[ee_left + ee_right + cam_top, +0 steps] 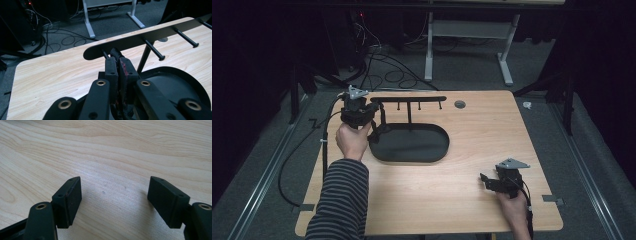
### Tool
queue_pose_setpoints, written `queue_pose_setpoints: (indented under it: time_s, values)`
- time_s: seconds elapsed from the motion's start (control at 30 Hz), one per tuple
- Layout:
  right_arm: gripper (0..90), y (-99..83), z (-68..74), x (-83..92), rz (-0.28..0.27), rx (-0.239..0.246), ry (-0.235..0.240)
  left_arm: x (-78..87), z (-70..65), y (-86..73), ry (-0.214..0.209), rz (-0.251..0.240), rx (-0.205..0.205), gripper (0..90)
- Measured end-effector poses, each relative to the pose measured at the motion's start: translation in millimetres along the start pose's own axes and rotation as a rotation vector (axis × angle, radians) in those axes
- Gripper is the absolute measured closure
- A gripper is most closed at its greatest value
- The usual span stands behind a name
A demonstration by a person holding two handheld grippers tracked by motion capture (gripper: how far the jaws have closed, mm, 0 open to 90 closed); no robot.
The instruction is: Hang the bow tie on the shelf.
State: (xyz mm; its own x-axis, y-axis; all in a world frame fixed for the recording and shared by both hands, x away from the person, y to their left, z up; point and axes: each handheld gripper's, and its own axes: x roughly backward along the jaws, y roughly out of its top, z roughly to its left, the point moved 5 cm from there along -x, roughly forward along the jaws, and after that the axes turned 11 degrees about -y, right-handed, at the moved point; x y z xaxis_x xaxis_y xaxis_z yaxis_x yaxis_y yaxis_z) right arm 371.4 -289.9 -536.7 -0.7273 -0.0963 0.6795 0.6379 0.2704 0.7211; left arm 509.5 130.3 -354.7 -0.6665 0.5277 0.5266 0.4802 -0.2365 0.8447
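The left gripper [117, 66] has its jaws pressed together on a thin black thing [115, 52] whose tip sticks out above the pads; what it is, I cannot tell. It is held just under the left end of the flat bar [140, 40] of a black rack [409, 102], beside the first peg [105, 53]. The other pegs [154, 49] point out from the bar, further along. Below the bar lies the oval black base [409, 142] of the rack.

The right gripper [113, 200] has its jaws wide apart with nothing between them, low over the bare wood, well apart from the rack, near the right front corner of the table [472, 200].

The table is of light wood with rounded corners. Around it is grey floor [592, 165], with black cables [387, 70] and a white desk frame [467, 35] behind, in a dark room.
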Motion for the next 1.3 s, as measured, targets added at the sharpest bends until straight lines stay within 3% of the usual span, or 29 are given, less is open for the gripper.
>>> queue_pose_setpoints:
  time_s: [0.9, 1.3]
  values:
    - [28.8, 0.0, -0.2, -0.1, -0.002, 0.002, 0.0, -10.9, 14.3, 0.7, 0.03, 0.013, 0.034, 84.8]
    - [28.8, 0.0, 0.0, 0.0, 0.0, 0.0, 0.0, -10.9, 13.7, 3.6, 0.03, 0.024, 0.024, 83.3]
